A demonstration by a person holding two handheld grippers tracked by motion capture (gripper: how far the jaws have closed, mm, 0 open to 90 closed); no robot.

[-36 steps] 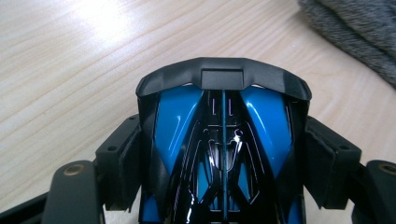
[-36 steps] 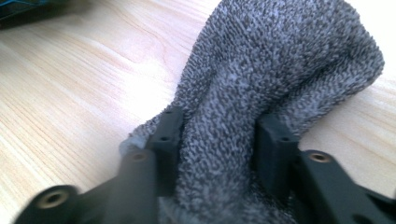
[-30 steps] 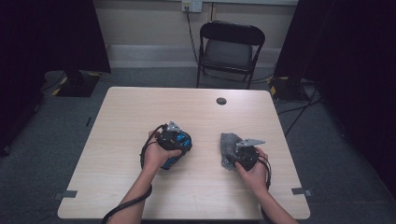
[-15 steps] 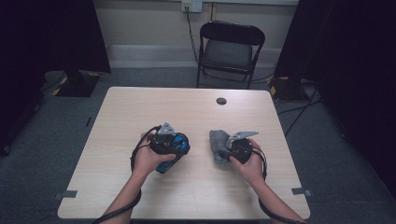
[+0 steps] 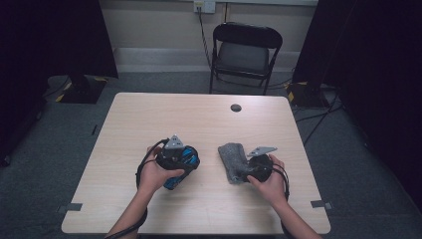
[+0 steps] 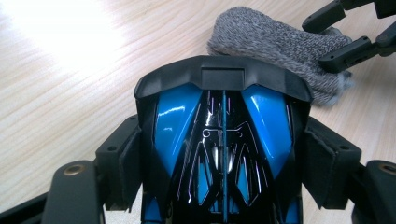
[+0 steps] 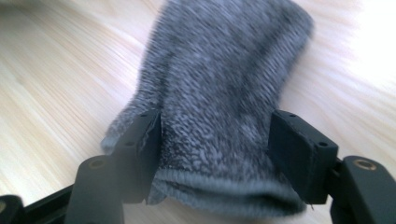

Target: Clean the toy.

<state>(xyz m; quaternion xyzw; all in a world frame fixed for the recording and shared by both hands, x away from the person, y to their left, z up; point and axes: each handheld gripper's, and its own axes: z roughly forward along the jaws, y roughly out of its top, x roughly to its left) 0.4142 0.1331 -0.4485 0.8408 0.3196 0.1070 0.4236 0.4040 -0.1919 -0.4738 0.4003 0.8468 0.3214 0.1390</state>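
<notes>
My right gripper (image 7: 215, 154) has just been opening, jaws now slack around the grey sock (image 5: 233, 160) lying on the table (image 5: 149, 114), while my left gripper (image 6: 224, 154) clamps the blue-black gadget (image 6: 223, 140), probably a toy, so I'll back off straight without snagging the knit.

High view overhead, far; gripper views close, level; all share sock (image 5: 233, 160).
</notes>
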